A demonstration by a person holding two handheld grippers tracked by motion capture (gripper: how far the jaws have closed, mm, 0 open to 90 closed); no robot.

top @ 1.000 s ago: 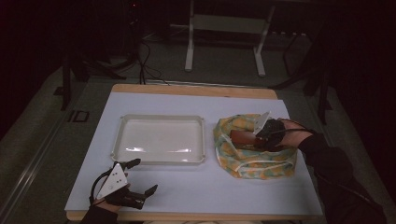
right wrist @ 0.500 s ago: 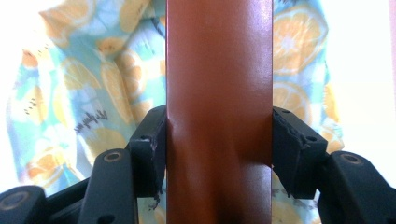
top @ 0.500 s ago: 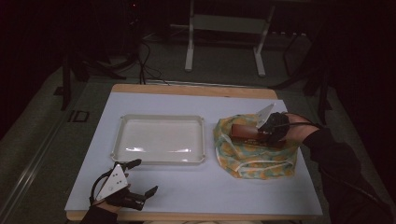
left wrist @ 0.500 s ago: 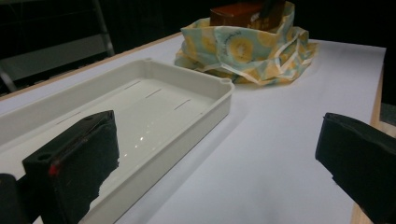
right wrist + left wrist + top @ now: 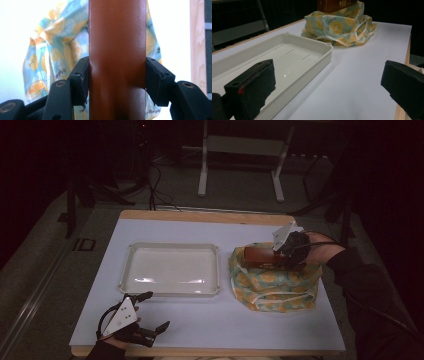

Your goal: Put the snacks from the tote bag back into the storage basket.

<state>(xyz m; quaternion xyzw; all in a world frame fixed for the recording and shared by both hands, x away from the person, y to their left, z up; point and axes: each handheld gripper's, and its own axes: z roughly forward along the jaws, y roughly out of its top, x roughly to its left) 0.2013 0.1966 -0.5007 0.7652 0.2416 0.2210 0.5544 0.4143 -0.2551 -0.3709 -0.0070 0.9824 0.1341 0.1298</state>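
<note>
Right gripper view: a brown box (image 5: 117, 60) is being clamped between the jaws of the right gripper (image 5: 289, 251), above the patterned bag (image 5: 274, 282) near the table's right edge, its long axis pointing toward the tray (image 5: 172, 269). The left gripper (image 5: 145, 317) is being held wide open and empty at the near edge.

Two black jaws rising from the bottom, spread wide apart around the left gripper (image 5: 327, 85), nothing between them. White tray (image 5: 312, 67) lying empty on the white table (image 5: 352, 82), beside the left jaw. Yellow-patterned fabric bag (image 5: 337, 27) near the far edge, a brown box (image 5: 334, 5) poking from its top.
</note>
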